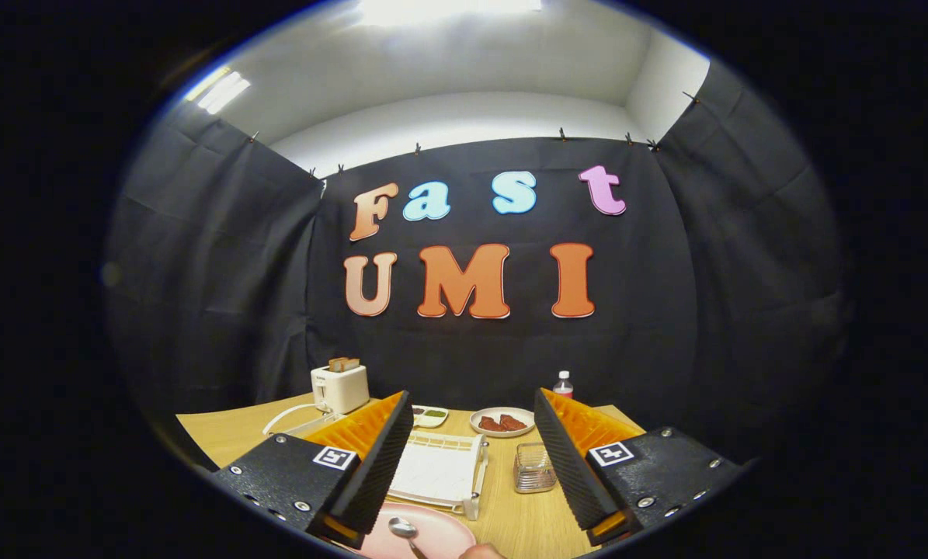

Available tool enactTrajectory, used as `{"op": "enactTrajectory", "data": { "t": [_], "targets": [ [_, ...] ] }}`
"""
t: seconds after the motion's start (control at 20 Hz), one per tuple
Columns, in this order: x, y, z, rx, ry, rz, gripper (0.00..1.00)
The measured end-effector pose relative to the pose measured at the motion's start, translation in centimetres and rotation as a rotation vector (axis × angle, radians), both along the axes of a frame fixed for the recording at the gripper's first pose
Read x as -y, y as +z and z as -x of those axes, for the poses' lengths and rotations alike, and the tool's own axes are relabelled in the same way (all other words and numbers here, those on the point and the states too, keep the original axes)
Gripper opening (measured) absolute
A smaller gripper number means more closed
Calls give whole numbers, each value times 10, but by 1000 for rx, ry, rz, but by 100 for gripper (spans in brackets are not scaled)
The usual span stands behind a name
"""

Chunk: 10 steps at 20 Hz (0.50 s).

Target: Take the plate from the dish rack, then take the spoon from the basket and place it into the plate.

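A pink plate lies on the wooden table just below and between my fingers, near the left one. A metal spoon rests in the plate, bowl up. The white dish rack stands just beyond the plate, with no dish in it. A small clear wire basket sits right of the rack, close to my right finger. My gripper is open, held above the table with nothing between its fingers.
A white toaster with toast stands at the back left. Behind the rack are a small tray with green food, a plate of reddish food and a bottle. A fingertip shows by the plate's near edge.
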<state>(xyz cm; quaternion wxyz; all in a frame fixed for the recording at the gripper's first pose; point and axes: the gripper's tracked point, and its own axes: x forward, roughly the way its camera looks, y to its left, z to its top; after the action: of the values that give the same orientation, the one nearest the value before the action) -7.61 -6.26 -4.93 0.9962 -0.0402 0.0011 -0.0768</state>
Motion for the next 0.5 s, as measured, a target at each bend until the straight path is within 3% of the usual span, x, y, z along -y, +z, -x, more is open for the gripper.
{"op": "enactTrajectory", "data": {
  "t": [0.5],
  "targets": [
    [2, 21, -26, 28, -30, 21, 94]
  ]
}}
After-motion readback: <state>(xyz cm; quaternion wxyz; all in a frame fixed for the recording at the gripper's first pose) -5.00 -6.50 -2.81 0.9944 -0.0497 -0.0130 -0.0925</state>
